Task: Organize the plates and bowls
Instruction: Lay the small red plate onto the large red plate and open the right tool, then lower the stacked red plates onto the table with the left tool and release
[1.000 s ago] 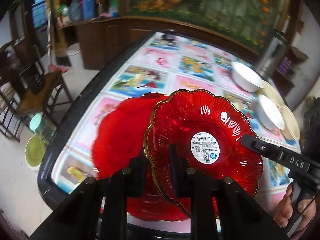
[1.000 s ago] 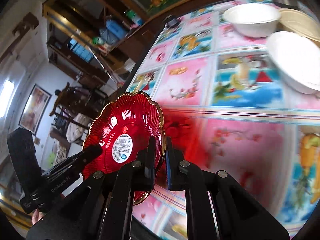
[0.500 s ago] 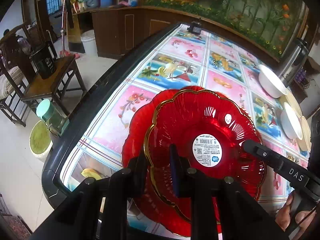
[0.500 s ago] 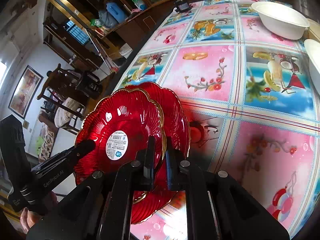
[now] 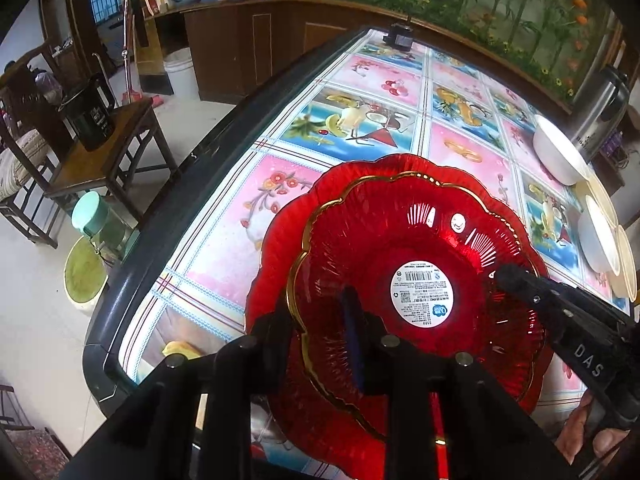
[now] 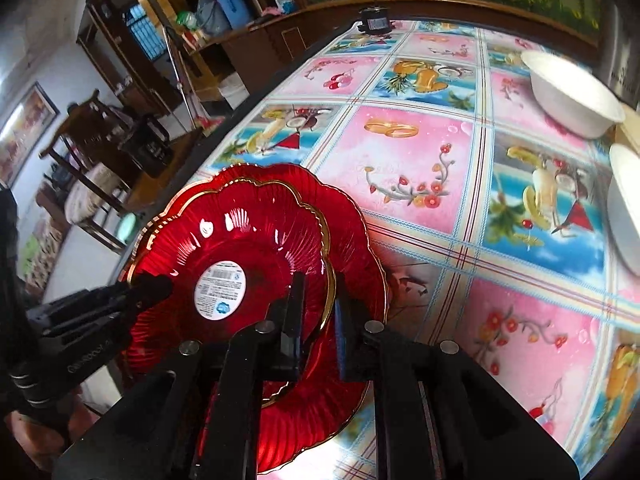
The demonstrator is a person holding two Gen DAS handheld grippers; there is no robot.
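Note:
A red glass plate with a gold rim and a white sticker lies nested on a larger red plate near the table's corner. My left gripper straddles the upper plate's near-left rim. Its jaws are opening, with a slim gap beside the rim. My right gripper straddles the opposite rim, and its jaws are also opening off the glass. Each gripper's tip shows in the other's view, the right gripper and the left gripper. A hand shows at the lower right.
Two white bowls and cream plates sit along the right side by a steel flask. A small black device stands at the far end. The dark table edge runs left, with a wooden chair beyond.
Both grippers carried the stickered plate down and over until it sits on the larger red plate. The gaps between both pairs of jaws have widened slightly.

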